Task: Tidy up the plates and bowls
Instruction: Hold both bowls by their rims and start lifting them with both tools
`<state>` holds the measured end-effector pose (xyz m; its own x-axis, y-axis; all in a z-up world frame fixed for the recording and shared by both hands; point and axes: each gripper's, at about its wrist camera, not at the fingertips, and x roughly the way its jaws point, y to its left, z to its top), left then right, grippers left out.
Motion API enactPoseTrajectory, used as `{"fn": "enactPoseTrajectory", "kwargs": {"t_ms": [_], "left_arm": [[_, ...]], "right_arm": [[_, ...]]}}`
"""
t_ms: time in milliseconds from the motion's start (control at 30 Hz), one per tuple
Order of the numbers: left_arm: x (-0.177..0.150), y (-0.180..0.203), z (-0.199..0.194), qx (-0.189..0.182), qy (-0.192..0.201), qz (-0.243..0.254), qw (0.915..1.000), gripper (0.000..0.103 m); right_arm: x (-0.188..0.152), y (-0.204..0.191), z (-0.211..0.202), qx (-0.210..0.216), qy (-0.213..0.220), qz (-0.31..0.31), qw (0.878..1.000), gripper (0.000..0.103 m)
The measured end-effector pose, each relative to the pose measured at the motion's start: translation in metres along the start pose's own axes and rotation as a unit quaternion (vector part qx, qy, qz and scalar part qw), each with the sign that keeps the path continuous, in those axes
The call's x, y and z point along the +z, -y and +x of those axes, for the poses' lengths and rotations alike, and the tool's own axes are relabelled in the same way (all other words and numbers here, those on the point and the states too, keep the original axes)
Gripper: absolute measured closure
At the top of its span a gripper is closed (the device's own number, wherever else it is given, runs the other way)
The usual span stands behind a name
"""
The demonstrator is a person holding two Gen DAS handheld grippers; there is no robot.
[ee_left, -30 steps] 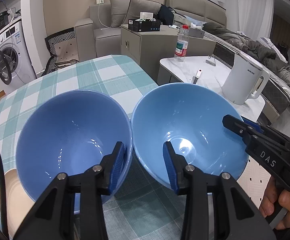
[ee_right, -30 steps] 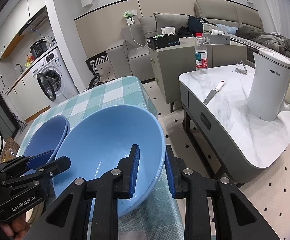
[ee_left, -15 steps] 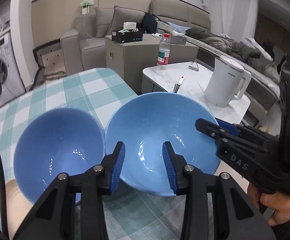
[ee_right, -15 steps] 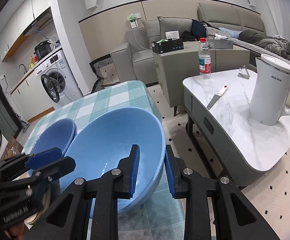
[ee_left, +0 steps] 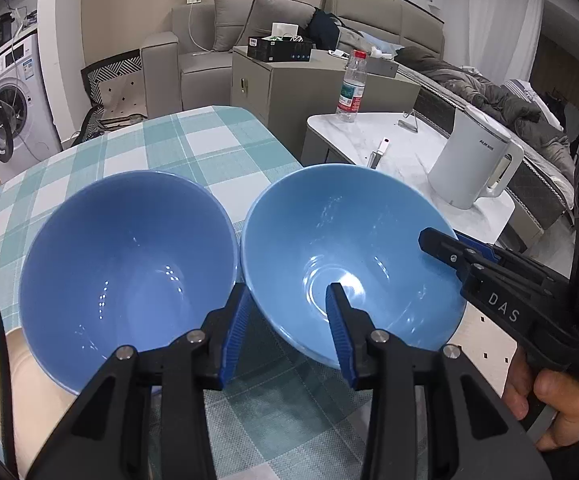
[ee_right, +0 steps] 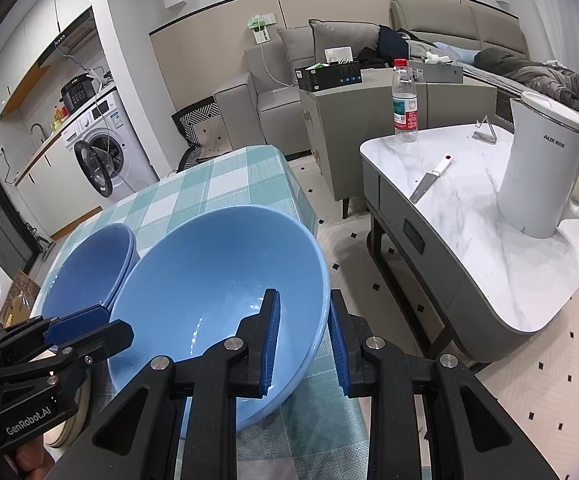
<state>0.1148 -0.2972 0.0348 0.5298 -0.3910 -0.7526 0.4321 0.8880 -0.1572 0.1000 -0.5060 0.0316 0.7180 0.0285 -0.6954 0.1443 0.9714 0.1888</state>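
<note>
Bowls: light-blue glossy bowl (ee_right: pixel 217 292) tilted, mouth facing cameras, rim clamped in right gripper (ee_right: pixel 301 336) above teal checked tablecloth (ee_left: pixel 157 148). Darker blue bowl (ee_left: pixel 125 272) just beside it, also tilted; left gripper (ee_left: pixel 287 328) narrowly parted, straddling the light-blue bowl's near rim, grip unclear. Cream plate (ee_left: pixel 13 392) partly hidden.

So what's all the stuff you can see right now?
darker bowl: 1, blue, on the checked table
lighter bowl: 1, light blue, right of it
plate: 1, cream, peeking out by the darker bowl
checked table: 1, green and white
kettle: 1, white, marble table
bottle: 1, clear, marble table
knife: 1, white handle, marble table
marble table: 1, white
washing machine: 1, white, far left
left tongs: 1, black, where the bowls meet
right tongs: 1, black, clamped on the lighter bowl
</note>
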Motion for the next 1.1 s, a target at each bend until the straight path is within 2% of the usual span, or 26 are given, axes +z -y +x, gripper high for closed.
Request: {"fn": "enactPoseTrajectory", "kwargs": {"t_ms": [300,433,633,767,1100], "left_arm": [[-0.005,0.004,0.001,0.007,-0.003,0.009,0.9999,0.061],[-0.009,0.001,0.012,-0.008,-0.035,-0.003,0.9994,0.06],[-0.007,0.003,0.014,-0.006,-0.021,-0.007,0.9997,0.061],[-0.007,0.008,0.016,0.011,-0.012,0.007,0.9998,0.062],[0.0,0.012,0.005,0.013,0.011,0.017,0.9997,0.063]], "right_arm": [[0.0,0.002,0.0,0.001,-0.001,0.0,1.0,0.078],[-0.001,0.001,0.003,0.001,-0.004,0.001,1.0,0.078],[-0.003,-0.004,0.009,0.001,-0.009,-0.003,1.0,0.078],[-0.004,-0.002,0.01,0.004,-0.012,-0.001,1.0,0.078],[-0.002,-0.003,0.003,0.0,-0.002,-0.002,1.0,0.078]]}}
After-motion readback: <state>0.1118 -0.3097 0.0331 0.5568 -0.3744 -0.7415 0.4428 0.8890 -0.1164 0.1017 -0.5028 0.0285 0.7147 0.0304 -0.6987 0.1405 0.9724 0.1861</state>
